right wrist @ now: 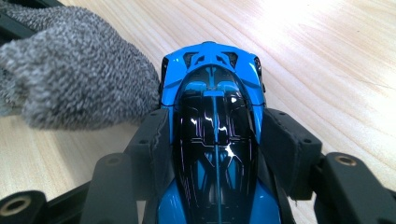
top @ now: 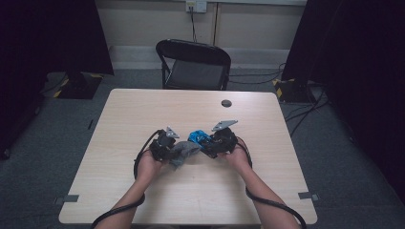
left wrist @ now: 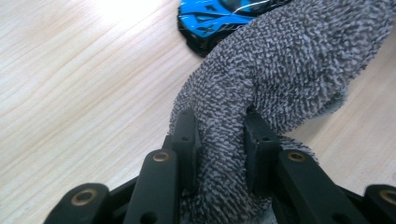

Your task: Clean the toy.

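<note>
A blue toy car [right wrist: 212, 140] with a glossy black top sits between the jaws of my right gripper [right wrist: 215, 140], whose pads press on both its sides. In the high view the car [top: 197, 137] rests at the middle of the table, with my right gripper [top: 210, 142] beside it. My left gripper [left wrist: 222, 144] is shut on a grey fuzzy cloth [left wrist: 280, 70]. The cloth [top: 184, 151] bunches up and its far end touches the car's side [left wrist: 210, 18]. In the right gripper view the cloth [right wrist: 74, 74] lies against the car's left flank. My left gripper [top: 168, 149] is just left of the cloth.
The light wooden table [top: 143, 109] has a small dark round cap [top: 226, 103] near its far edge. A black folding chair [top: 193, 64] stands behind the table. Cables trail from both grippers toward the near edge.
</note>
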